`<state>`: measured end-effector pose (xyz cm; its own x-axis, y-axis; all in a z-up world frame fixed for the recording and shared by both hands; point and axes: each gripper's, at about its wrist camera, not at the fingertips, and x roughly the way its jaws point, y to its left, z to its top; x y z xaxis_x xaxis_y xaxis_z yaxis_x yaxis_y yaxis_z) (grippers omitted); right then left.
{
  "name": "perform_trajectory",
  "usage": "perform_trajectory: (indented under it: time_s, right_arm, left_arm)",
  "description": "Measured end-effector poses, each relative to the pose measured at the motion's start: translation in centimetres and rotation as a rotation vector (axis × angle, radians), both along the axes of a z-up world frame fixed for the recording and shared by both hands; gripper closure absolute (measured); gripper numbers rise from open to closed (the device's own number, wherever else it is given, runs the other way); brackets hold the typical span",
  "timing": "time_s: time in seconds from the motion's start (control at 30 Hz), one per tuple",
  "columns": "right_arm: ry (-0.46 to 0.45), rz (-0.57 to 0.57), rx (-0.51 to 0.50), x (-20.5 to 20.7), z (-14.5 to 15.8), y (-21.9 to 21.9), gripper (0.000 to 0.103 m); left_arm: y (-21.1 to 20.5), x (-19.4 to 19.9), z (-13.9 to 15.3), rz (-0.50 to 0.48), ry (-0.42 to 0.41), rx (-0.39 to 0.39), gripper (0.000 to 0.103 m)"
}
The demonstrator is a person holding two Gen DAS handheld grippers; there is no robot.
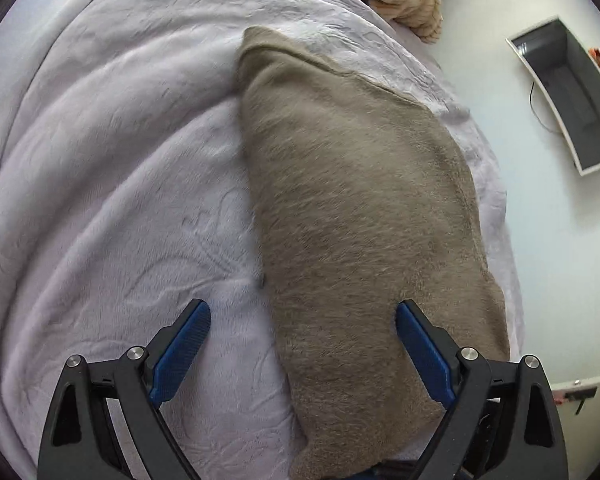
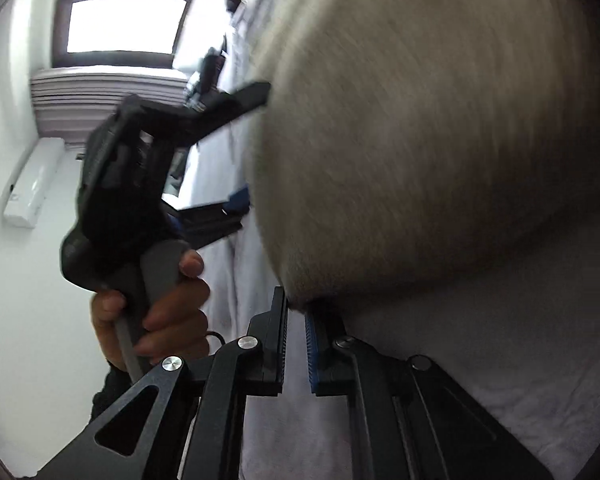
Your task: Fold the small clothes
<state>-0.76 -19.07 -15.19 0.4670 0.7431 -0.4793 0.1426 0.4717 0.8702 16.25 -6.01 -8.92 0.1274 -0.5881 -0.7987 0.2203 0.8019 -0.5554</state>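
Black hand-held gripper [image 1: 302, 320] frames, blue ribbed pads [image 1: 180, 354], silver screws, grey handle.

Open lavender blanket [image 1: 100, 160] across the frame's left; brown garment [image 1: 360, 200] filling centre-right; striped cloth heap [image 1: 412, 4] blocking the top.

Left wrist view looks steeply down, close over the brown garment [image 1: 360, 208]; right wrist view faces it side-on, closer still.
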Motion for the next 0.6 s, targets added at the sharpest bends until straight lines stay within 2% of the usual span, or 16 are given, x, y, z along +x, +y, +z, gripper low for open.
perform_trajectory:
  time_s: [0.07,0.13,0.2,0.3,0.33,0.43,0.5,0.53,0.57,0.6]
  right_arm:
    - [-0.004,0.058,-0.048,-0.4,1.3,0.0,0.09]
    - [-0.07,0.074,-0.126,-1.1,3.8,-0.9,0.09]
    - [-0.155,0.04,-0.208,-1.6,6.9,-2.7,0.09]
    - [-0.276,-0.049,-0.337,-1.5,11.4,-6.0,0.09]
    - [-0.283,-0.071,-0.367,-1.2,12.1,-6.9,0.09]
    - [-0.23,-0.13,-0.473,-0.6,11.9,-9.6,0.09]
    - [-0.124,-0.144,-0.533,-0.5,9.7,-11.0,0.09]
    - [-0.077,-0.148,-0.538,-0.6,9.0,-12.1,0.09]
    - [-0.031,-0.149,-0.525,-1.1,7.5,-12.6,0.094]
    - [-0.022,-0.148,-0.483,-1.7,6.3,-12.8,0.095]
  left_arm:
    - [0.2,-0.2,0.3,0.006,-0.019,0.002,0.009]
    - [0.0,-0.4,1.1,0.003,-0.054,0.041,0.009]
    - [-0.3,-0.6,2.5,0.001,-0.117,0.07,0.009]
    - [-0.8,-0.9,4.4,0.001,-0.18,0.073,0.009]
    - [-1.0,-1.1,4.9,-0.001,-0.201,0.081,0.009]
    - [-1.8,-1.8,5.1,-0.012,-0.247,0.154,0.009]
    - [-2.4,-2.7,4.3,-0.029,-0.259,0.233,0.009]
    - [-2.6,-3.1,3.8,-0.039,-0.258,0.26,0.009]
    - [-2.4,-3.9,3.2,-0.045,-0.259,0.265,0.009]
    - [-2.3,-4.2,2.9,-0.043,-0.258,0.257,0.009]
